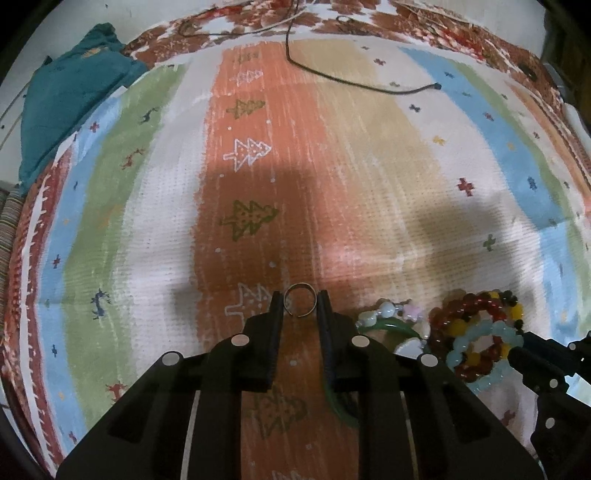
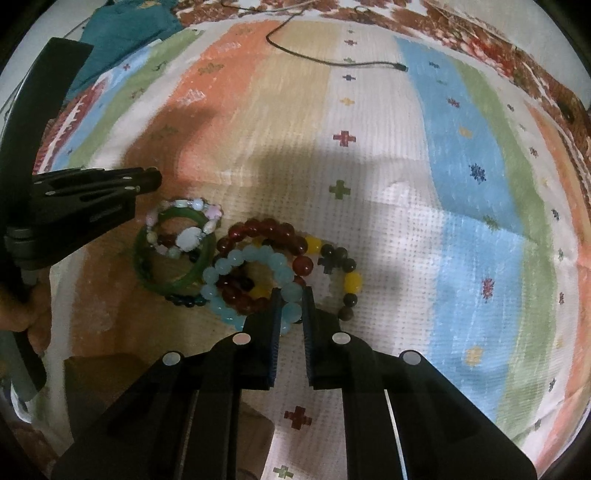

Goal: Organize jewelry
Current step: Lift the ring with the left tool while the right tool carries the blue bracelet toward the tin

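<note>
Jewelry lies heaped on a striped woven cloth (image 2: 369, 177) printed with small trees and crosses, spread over a red-and-white patterned cover (image 1: 443, 33), with teal fabric (image 1: 70, 96) bunched at the far left and a dark cable (image 1: 332, 74) trailing across the far side. In the left wrist view, the left gripper (image 1: 300, 301) is clamped on a thin metal ring (image 1: 300, 300), held upright between its fingertips just left of the pile. The ring does not show in the right wrist view, which gives the pile in full: a green bangle (image 2: 173, 254) with a pastel bead bracelet (image 2: 184, 229) across it, dark red beads (image 2: 266, 229), and yellow and dark beads (image 2: 347, 277). There the right gripper (image 2: 291, 299) pinches a pale blue bead bracelet (image 2: 251, 258) at its near edge. A person's hand (image 2: 22, 310) is cut off at the left edge. From the left wrist, the pile is partly hidden behind the gripper body.
</note>
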{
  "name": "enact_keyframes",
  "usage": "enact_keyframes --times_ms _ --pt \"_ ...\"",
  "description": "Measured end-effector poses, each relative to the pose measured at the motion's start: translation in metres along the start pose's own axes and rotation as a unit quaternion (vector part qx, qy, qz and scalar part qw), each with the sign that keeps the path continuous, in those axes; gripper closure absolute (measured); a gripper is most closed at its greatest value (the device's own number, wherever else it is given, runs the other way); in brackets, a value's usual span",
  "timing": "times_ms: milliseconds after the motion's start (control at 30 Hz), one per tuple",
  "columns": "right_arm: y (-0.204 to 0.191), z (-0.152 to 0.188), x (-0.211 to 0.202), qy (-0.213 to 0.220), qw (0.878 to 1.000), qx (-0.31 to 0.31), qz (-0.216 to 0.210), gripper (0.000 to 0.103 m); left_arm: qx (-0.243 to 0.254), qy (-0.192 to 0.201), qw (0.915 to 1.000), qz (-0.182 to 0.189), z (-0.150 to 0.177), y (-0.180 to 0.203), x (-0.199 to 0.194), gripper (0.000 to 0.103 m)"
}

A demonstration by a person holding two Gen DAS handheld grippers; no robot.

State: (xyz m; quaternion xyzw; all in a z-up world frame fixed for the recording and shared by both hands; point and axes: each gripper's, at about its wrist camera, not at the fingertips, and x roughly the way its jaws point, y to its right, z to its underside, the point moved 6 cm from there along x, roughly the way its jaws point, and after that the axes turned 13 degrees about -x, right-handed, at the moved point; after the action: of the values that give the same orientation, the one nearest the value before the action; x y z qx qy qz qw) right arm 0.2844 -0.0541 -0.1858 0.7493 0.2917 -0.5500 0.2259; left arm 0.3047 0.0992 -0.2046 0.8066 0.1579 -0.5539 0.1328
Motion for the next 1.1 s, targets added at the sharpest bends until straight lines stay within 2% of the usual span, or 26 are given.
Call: enact_keyframes --times_ms 133,333,433,733,900,1000,1100 --pt "-0.003 -0.004 -0.019 0.019 1.0 0.0 0.0 0.091 0.012 0.021 0.9997 -0.008 0.001 0.003 -0.016 0.085" --pt "-0.004 -0.003 -0.039 0.045 0.999 0.004 0.006 0.091 0.005 0.03 0.9994 0.014 0.007 0.004 -0.039 0.085" --pt "-0.005 -0.001 -0.046 0.056 0.998 0.007 0.002 0.091 0.006 0.037 0.9992 0.012 0.012 0.004 -0.051 0.085" --pt "-0.008 0.003 -0.073 0.093 0.995 0.013 0.013 0.091 -0.003 0.054 0.9973 0.05 0.028 0.014 -0.091 0.085" --pt "-0.005 0.005 -0.085 0.113 0.993 0.027 0.005 0.091 0.005 0.068 0.9955 0.065 0.04 0.017 -0.112 0.085" --pt "-0.005 0.006 -0.09 0.122 0.992 0.028 0.002 0.091 0.006 0.072 0.9958 0.055 0.045 0.017 -0.12 0.085" --pt "-0.005 0.008 -0.097 0.131 0.991 0.027 0.009 0.091 0.01 0.075 0.995 0.065 0.049 0.021 -0.129 0.085"
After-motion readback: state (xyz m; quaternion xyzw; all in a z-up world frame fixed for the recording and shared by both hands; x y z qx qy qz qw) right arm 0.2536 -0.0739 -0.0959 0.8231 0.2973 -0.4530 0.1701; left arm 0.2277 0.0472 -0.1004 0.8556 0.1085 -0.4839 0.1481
